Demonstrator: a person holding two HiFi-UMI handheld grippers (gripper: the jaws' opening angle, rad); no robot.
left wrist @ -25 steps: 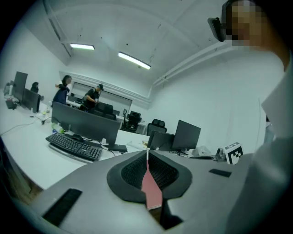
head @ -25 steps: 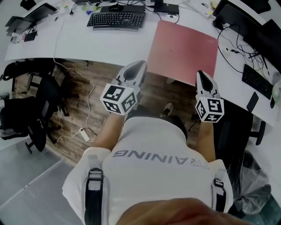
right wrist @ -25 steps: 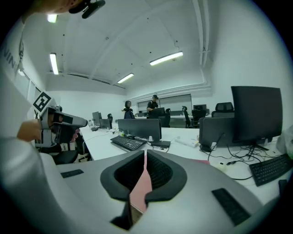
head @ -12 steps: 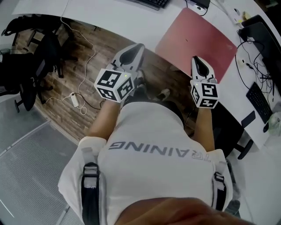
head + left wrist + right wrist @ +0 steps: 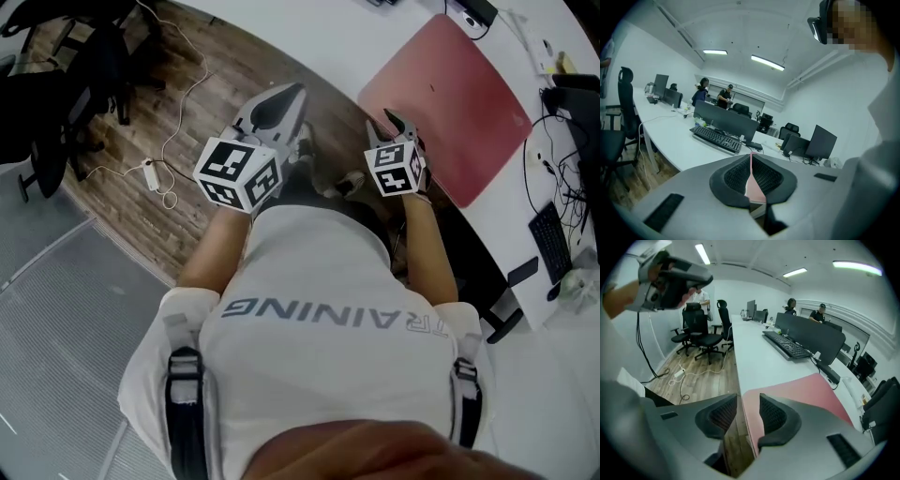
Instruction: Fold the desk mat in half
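Observation:
The pink desk mat (image 5: 459,103) lies flat on the white desk (image 5: 319,37), one edge along the desk's front. My right gripper (image 5: 390,125) hovers just short of that near edge. In the right gripper view its jaws (image 5: 748,399) are opening, and only the mat (image 5: 801,390) and the desk edge beyond show in the gap. Off to the left, my left gripper (image 5: 289,94) hangs over the wooden floor, away from the mat. Its jaws (image 5: 751,157) are shut at the tips, with a pink sliver of mat (image 5: 753,187) showing through the slit below.
A power strip with cables (image 5: 150,173) lies on the wooden floor, near black office chairs (image 5: 56,103). A keyboard (image 5: 553,239) and a phone (image 5: 520,274) sit on the desk right of the mat. Another keyboard (image 5: 787,345) and monitors (image 5: 724,119) stand farther along.
My right gripper has turned and moved in toward the left one, up to the mat's near edge, and its jaws now stand apart. The head view has swung down toward the floor.

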